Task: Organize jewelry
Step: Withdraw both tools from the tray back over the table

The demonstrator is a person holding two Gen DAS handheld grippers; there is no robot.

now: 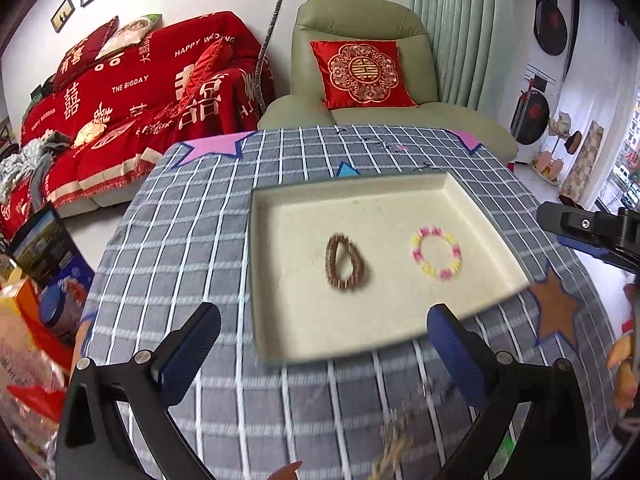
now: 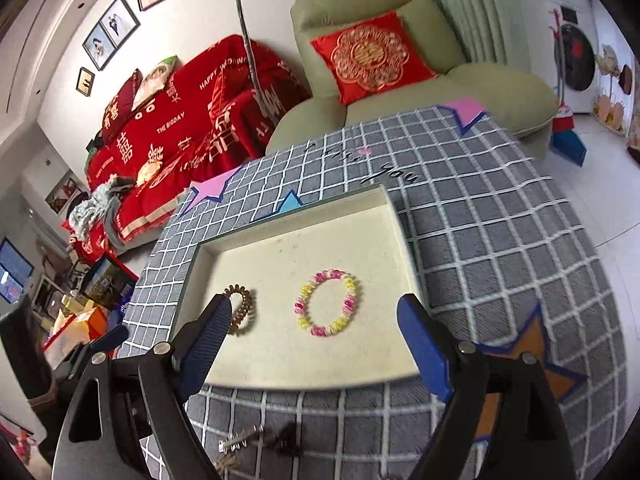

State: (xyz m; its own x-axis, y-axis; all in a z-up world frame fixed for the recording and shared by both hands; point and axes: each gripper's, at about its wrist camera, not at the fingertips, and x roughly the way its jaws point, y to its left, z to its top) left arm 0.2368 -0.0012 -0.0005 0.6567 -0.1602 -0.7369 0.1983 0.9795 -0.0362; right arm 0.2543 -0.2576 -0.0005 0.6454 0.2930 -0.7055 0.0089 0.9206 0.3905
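Note:
A cream tray (image 1: 280,320) (image 2: 256,372) lies on the checked tablecloth. In it rest a brown spiral bracelet (image 1: 345,261) (image 2: 241,314) on the left and a pink-and-yellow bead bracelet (image 1: 436,253) (image 2: 326,307) on the right, apart from each other. My left gripper (image 1: 322,332) hovers open above the tray's near edge with nothing between its blue pads. My right gripper (image 2: 314,320) is open too, its pads standing either side of the bead bracelet in the picture without touching it. A blurred brownish trinket (image 1: 394,446) and small metal pieces (image 2: 256,442) lie on the cloth near me.
The table's grey checked cloth (image 1: 192,240) carries star patches, an orange one (image 1: 558,312) at the right. Behind stand a green armchair (image 1: 360,32) with a red cushion and a red-covered sofa (image 1: 132,92). Boxes and bags (image 1: 36,300) crowd the floor at left.

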